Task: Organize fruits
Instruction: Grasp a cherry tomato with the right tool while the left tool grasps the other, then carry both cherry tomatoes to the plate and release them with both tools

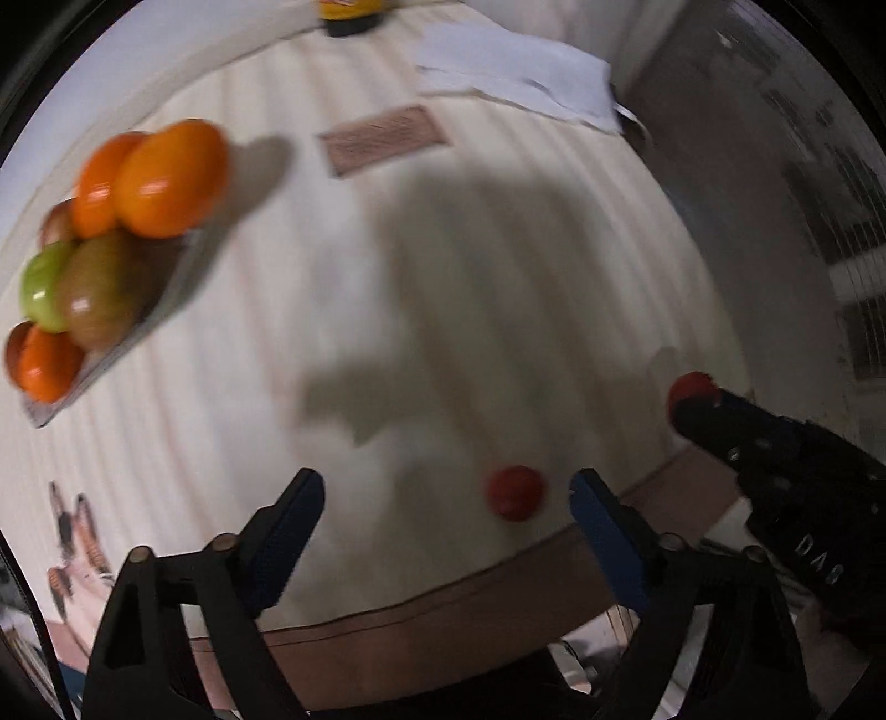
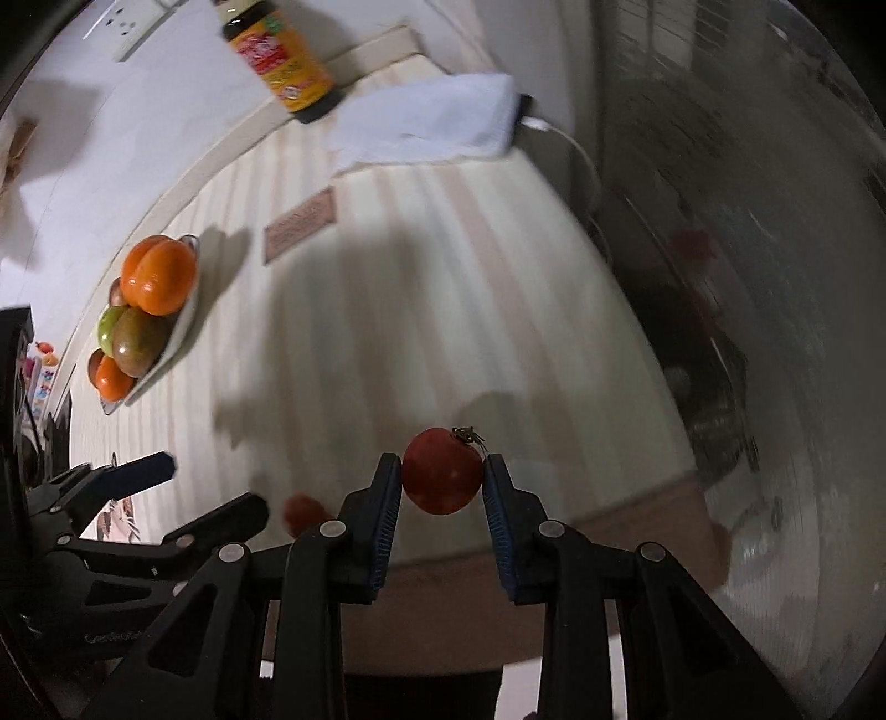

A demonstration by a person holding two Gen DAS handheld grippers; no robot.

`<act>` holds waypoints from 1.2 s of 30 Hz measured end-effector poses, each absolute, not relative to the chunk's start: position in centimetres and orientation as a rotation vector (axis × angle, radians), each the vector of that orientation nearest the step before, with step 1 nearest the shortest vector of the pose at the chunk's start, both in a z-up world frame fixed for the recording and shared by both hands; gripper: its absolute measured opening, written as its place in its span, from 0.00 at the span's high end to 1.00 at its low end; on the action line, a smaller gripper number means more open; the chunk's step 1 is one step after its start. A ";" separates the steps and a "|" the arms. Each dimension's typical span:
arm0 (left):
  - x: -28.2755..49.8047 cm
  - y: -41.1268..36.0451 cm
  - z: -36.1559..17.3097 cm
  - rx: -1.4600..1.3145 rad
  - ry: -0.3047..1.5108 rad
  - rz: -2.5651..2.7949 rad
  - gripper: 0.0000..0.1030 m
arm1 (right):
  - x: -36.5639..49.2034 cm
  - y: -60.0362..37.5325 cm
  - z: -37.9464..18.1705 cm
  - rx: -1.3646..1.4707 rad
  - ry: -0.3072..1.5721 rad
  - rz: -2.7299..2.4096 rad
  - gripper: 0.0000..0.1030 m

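Two small red tomatoes remain well apart from the heaped fruit tray (image 1: 119, 354) – your right gripper (image 2: 443, 482) is clamped on one tomato (image 2: 442, 471) for carrying there, your left gripper (image 1: 446, 498) spread apart around the other tomato (image 1: 515, 492), untouched.

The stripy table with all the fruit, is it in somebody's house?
Probably a home, maybe a kitchen or dining spot. A striped tablecloth covers the table, with a fruit dish, a sauce bottle and a wall socket behind.

Bottle (image 1: 350, 14) cut off at top; brown label (image 1: 385, 139) unreadable.
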State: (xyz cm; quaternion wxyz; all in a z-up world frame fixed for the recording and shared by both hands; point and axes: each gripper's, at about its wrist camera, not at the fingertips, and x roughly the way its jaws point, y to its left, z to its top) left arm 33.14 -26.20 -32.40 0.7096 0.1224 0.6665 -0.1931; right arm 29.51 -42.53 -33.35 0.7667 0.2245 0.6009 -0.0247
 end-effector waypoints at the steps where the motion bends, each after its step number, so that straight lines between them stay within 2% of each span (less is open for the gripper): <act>1: 33.0 -26.6 -32.7 0.275 1.486 -0.442 0.21 | 29.1 -42.7 -33.6 0.499 1.309 -0.059 0.68; 8: 32.2 -28.7 -34.8 0.298 1.550 -0.504 0.58 | 27.3 -43.1 -34.3 0.528 1.311 -0.086 0.68; 14: 31.9 -29.8 -34.7 0.307 1.534 -0.517 0.77 | 27.3 -43.3 -34.1 0.530 1.305 -0.093 0.68; 25: 32.4 -27.1 -33.4 0.224 1.515 -0.494 0.77 | 28.8 -42.9 -32.4 0.502 1.277 -0.076 0.68; 31: 33.8 -22.9 -29.4 0.134 1.445 -0.444 0.77 | 30.3 -41.3 -29.7 0.483 1.230 -0.013 0.68; 36: 34.8 -16.3 -26.0 -0.002 1.386 -0.344 0.77 | 32.3 -38.1 -27.1 0.456 1.186 0.083 0.68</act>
